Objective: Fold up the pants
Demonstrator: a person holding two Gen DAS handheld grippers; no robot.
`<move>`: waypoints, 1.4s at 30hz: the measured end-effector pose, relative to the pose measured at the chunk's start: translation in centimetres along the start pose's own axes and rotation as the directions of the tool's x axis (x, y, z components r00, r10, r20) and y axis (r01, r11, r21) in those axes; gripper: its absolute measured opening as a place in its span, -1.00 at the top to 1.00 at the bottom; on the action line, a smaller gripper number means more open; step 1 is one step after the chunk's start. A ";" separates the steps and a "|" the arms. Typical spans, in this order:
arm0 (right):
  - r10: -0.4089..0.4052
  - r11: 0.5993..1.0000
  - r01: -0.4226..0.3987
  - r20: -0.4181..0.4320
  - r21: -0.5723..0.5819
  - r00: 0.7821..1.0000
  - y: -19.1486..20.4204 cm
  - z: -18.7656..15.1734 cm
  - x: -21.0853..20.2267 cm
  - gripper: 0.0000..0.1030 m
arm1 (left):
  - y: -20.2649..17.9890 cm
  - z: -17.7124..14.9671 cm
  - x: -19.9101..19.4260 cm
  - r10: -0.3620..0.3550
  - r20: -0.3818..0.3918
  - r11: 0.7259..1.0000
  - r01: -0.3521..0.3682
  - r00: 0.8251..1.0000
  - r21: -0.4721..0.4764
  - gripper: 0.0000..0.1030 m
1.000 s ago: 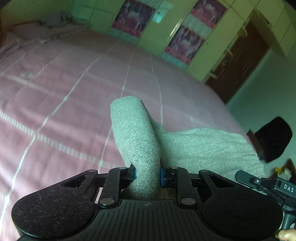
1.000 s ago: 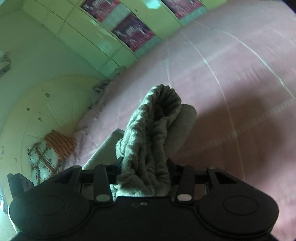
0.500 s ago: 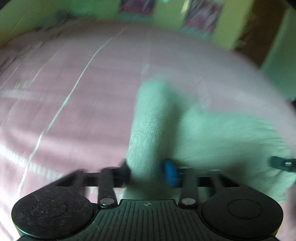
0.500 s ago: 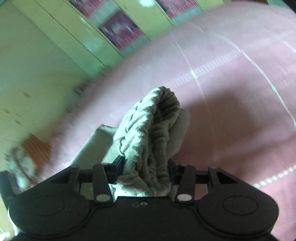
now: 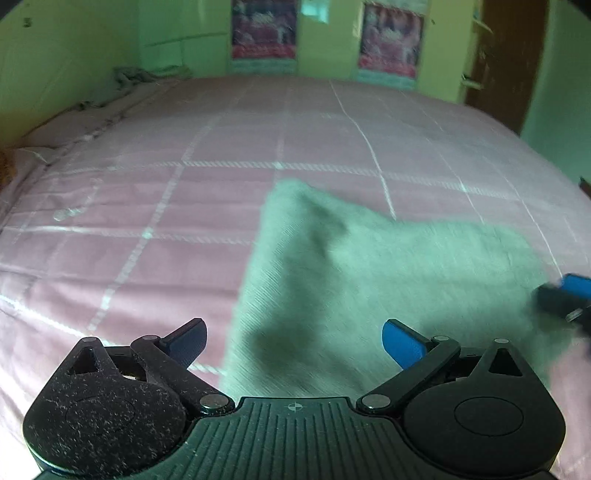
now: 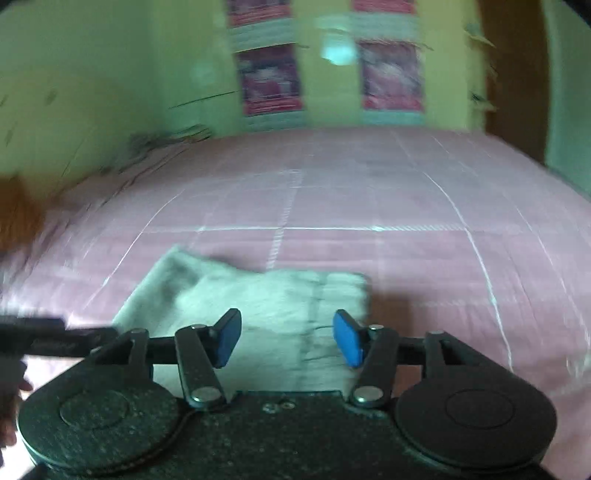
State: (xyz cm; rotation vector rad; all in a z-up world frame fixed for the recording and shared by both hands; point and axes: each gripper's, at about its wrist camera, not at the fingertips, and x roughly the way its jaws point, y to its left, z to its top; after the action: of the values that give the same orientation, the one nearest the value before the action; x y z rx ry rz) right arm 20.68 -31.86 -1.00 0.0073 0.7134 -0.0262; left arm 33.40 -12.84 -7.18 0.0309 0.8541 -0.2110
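Grey knit is all I can read here in place of writing: the two posters (image 5: pixel 264 31) on the yellow-green cupboard fronts (image 5: pixel 328 44) are red-and-pink blurs, and the pale lettering on the dark bar at the left edge of my right view is too smeared to make out.

Around me lies the pink bedspread (image 5: pixel 147 206), crossed by thin white lines into big squares. A rumpled heap of cloth (image 5: pixel 133 75) sits in the far left corner against the wall, and a dark brown door (image 5: pixel 513 55) stands at the right. Nothing blocks the way to the bed (only my own tools crowd the lower part of each view).

The pants (image 5: pixel 369 280) lie folded on the bedspread just ahead of both grippers, a flat grey-green pad. Its far left corner stands up in a soft peak; in my right view the gathered waistband (image 6: pixel 343 291) forms the right end, with a seam running down beside it.

My left gripper (image 5: pixel 293 341) is spreading its jaws, the blue pads (image 5: pixel 400 345) far apart over the near edge of the cloth and pressing on nothing. My right gripper (image 6: pixel 288 341) is narrowing its jaws, the pads clear of the fabric that shows between them; it holds nothing. Its blue tip shows at the right edge of my left view.
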 end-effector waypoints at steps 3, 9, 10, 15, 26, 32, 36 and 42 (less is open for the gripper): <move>-0.036 0.998 0.031 -0.086 -0.062 0.996 1.0 -1.8 2.4 0.08 | -1.6 -1.8 1.0 0.014 -0.070 0.999 -0.010 0.997 0.049 -0.95; -0.048 0.999 0.043 -0.151 -0.033 0.987 -0.7 -3.6 3.7 0.04 | -2.0 -2.8 0.3 0.039 -0.053 0.998 -0.036 0.998 0.059 -1.00; -0.041 0.999 0.038 -0.150 -0.021 0.988 -0.8 -3.3 3.7 0.03 | -1.9 -2.6 0.2 0.039 -0.061 0.998 -0.035 0.997 0.054 -1.00; -0.021 0.999 0.026 -0.138 0.038 0.990 -0.7 -2.6 3.5 -0.07 | -2.2 -2.1 0.0 0.069 -0.106 0.997 -0.066 0.992 0.035 -1.00; -0.030 0.999 0.033 -0.138 0.019 0.990 -0.2 -3.8 3.2 -0.18 | -2.6 -1.8 0.0 0.117 -0.173 0.993 -0.115 0.978 0.020 -1.00; -0.044 0.999 0.045 -0.137 0.006 0.990 0.1 -3.8 2.9 -0.17 | -4.1 -1.7 -1.6 0.189 -0.083 0.973 -0.175 0.978 0.150 -1.00; -0.098 0.994 0.096 -0.048 -0.044 0.994 0.9 -2.9 1.2 -0.16 | -4.0 -0.4 -2.2 0.133 -0.087 0.987 -0.123 0.987 0.107 -1.00; -0.137 0.982 0.135 -0.008 -0.132 0.991 0.5 1.8 3.5 -0.09 | -4.1 4.2 0.9 0.146 -0.040 0.975 -0.137 0.988 0.172 -1.00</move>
State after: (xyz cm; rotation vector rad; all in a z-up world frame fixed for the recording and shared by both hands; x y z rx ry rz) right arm 24.52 -31.50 -1.91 -0.1671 0.7302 -0.1100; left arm 36.25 -17.42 -4.86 0.2563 0.8811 -0.1481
